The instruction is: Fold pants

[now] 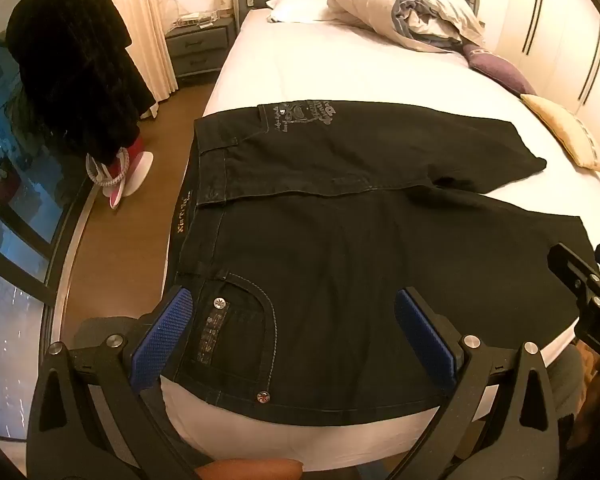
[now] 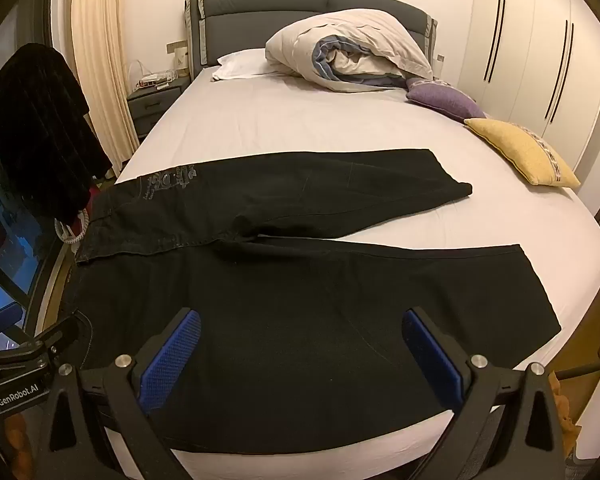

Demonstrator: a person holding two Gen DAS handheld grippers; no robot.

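Black pants (image 1: 340, 248) lie flat across the white bed (image 1: 320, 72), waist at the left edge, both legs spread toward the right. My left gripper (image 1: 296, 304) is open, hovering above the near front pocket by the waist. My right gripper (image 2: 300, 328) is open above the near leg of the pants (image 2: 320, 320). Neither holds any cloth. The right gripper also shows at the right edge of the left wrist view (image 1: 584, 280), and the left gripper at the left edge of the right wrist view (image 2: 32, 360).
A rolled duvet (image 2: 352, 52), white pillow (image 2: 240, 64), purple cushion (image 2: 444, 98) and yellow cushion (image 2: 524, 152) lie at the bed's head and right side. A dark garment hangs on a stand (image 1: 76, 64) left of the bed. A nightstand (image 1: 200, 48) stands beyond it.
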